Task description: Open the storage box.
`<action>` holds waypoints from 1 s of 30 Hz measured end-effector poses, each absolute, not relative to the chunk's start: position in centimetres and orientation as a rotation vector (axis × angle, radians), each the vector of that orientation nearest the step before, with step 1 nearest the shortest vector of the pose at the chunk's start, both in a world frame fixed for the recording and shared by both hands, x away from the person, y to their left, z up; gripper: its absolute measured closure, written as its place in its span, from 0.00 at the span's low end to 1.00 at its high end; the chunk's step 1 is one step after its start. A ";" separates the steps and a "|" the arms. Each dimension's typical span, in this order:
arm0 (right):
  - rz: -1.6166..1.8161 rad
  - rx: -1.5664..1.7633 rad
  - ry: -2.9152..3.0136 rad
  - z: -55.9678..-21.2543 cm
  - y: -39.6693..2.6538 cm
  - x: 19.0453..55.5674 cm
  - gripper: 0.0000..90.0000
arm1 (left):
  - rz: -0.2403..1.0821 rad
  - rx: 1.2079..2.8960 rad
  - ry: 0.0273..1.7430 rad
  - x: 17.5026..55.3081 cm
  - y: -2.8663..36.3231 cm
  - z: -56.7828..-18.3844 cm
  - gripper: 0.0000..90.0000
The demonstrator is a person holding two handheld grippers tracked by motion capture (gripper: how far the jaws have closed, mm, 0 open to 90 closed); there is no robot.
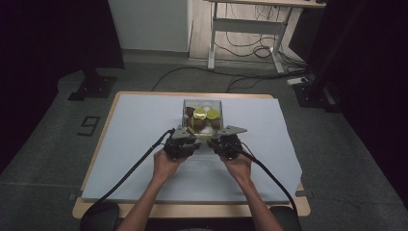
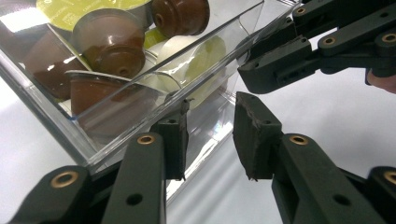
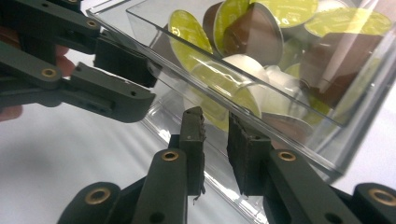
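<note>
Thing in hand: clear plastic box (image 1: 202, 115) filled with coffee capsules (image 2: 110, 41), brown, cream and lime-green lidded.
Where it sits: middle of the bench (image 1: 130, 144), on the pale sheet, just ahead of both hands.
Look of the box: open-topped, straight transparent walls, sharp corners; the near wall (image 3: 243, 100) shows as a thin bright edge. Capsules lie jumbled, some on their sides, foil lids facing every way.
Left hand-held gripper (image 2: 210, 135): jaws narrowed but with a gap between them; one pad looks to be right at the box's near wall, the other stands off it on the outside. Not pinching it as far as I can see.
Right hand-held gripper (image 3: 215, 140): jaws drawn close together at the box's lower near edge, a slim gap left; whether the wall is clamped between the pads I cannot tell.
Handling, my guess: box is stiff yet brittle, smooth and slippery; light as a shell, with some weight from the load. Capsules are loose and will shift or spill if it tips.
Where to hold: the thin near wall, one gripper toward each corner, pads either side of the wall, box kept level.
</note>
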State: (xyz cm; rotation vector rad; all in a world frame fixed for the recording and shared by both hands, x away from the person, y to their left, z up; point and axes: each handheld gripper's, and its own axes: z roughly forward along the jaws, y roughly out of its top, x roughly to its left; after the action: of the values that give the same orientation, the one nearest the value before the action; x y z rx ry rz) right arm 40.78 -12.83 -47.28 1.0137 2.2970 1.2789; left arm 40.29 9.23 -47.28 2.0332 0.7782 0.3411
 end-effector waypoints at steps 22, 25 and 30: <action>1.295 0.924 2.364 -47.1 -13.0 40.2 0.87 | 0.349 2.046 0.757 39.7 9.1 -47.3 0.77; 1.304 0.917 2.375 -47.0 -13.2 39.9 0.88 | 0.340 2.050 0.753 39.5 9.3 -47.3 0.82; 1.312 0.906 2.378 -47.1 -13.3 39.6 0.88 | 0.335 2.061 0.745 39.3 9.4 -47.2 0.82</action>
State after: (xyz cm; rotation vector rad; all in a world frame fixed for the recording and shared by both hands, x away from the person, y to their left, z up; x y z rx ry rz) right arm 39.63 -13.28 -47.07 0.9056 2.3780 1.3121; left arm 39.27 9.37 -47.18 2.0605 0.7450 0.3348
